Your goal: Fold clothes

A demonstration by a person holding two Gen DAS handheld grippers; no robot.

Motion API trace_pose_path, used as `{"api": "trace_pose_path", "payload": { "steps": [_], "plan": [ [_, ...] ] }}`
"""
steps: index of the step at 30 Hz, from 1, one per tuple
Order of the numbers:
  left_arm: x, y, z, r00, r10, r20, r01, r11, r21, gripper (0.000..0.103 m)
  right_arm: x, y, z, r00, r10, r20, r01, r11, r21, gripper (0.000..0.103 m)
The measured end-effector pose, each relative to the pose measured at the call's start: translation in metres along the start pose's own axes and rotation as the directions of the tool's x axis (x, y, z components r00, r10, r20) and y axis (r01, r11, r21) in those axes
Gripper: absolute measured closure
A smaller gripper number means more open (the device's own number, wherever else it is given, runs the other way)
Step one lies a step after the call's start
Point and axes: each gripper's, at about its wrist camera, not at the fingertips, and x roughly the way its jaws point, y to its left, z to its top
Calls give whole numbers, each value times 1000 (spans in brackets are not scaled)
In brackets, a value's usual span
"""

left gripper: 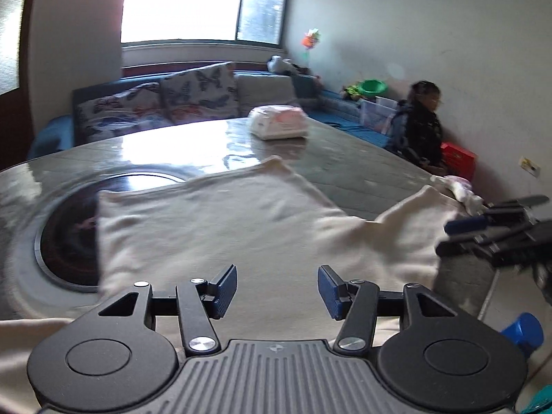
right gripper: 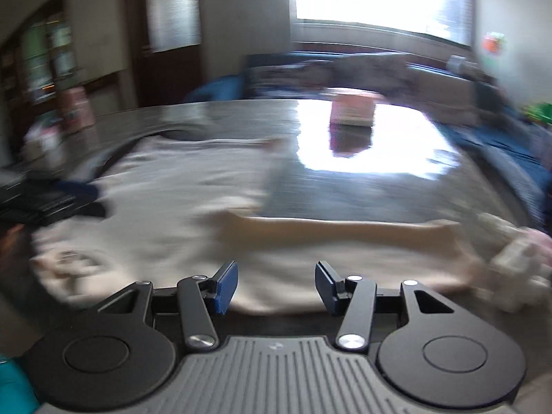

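A cream garment [left gripper: 220, 227] lies spread on the grey table [left gripper: 345, 162], with one part folded over and a sleeve stretching to the right. My left gripper [left gripper: 277, 289] hovers over its near edge, open, with nothing between the blue pads [left gripper: 227, 288]. The right gripper [left gripper: 455, 236] shows at the right edge, over the sleeve end. In the blurred right wrist view the garment [right gripper: 193, 200] fills the middle. My right gripper [right gripper: 276, 286] is open above its near hem and holds nothing. The left gripper [right gripper: 86, 200] shows at the left edge.
A round dark inset [left gripper: 69, 227] sits in the table, partly under the garment. A white and pink packet [left gripper: 279, 122] stands at the far side. A small heap of pale clothes [left gripper: 462, 189] lies at the right edge. A person [left gripper: 422, 124] sits by the wall, beyond a sofa [left gripper: 165, 103].
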Motion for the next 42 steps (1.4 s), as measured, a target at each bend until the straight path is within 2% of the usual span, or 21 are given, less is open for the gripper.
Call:
{"api": "trace_pose_path", "payload": {
  "steps": [4, 7, 14, 17, 20, 22, 31, 35, 42],
  "plan": [
    [10, -20, -3, 998, -56, -26, 56, 998, 28, 47, 6, -44, -3, 990, -139, -11, 139, 982, 124, 54],
    [16, -30, -8, 996, -78, -50, 80, 996, 44, 47, 13, -76, -8, 971, -237, -26, 237, 947, 216, 54],
    [17, -36, -10, 994, -83, -72, 88, 994, 59, 47, 26, -98, -17, 950, -312, -22, 302, 897, 322, 62],
    [17, -37, -7, 994, -81, -68, 86, 994, 66, 47, 26, -101, -17, 944, -330, -11, 313, 886, 341, 77],
    [19, -40, -4, 995, -79, -66, 84, 993, 78, 47, 23, -105, -19, 943, -334, 4, 309, 875, 374, 94],
    [20, -42, -3, 995, -76, -66, 82, 993, 88, 47, 21, -108, -20, 943, -333, 14, 302, 870, 390, 96],
    [24, -44, -4, 995, -59, -82, 66, 994, 88, 47, -2, -101, -12, 948, -301, 106, 241, 892, 382, 98],
    [25, -46, -6, 994, -57, -89, 65, 994, 91, 47, -20, -91, 2, 952, -253, 172, 180, 918, 353, 99],
    [29, -50, -10, 993, -72, -95, 81, 992, 94, 47, -44, -54, 40, 955, -119, 273, 48, 966, 254, 99]
  ]
}}
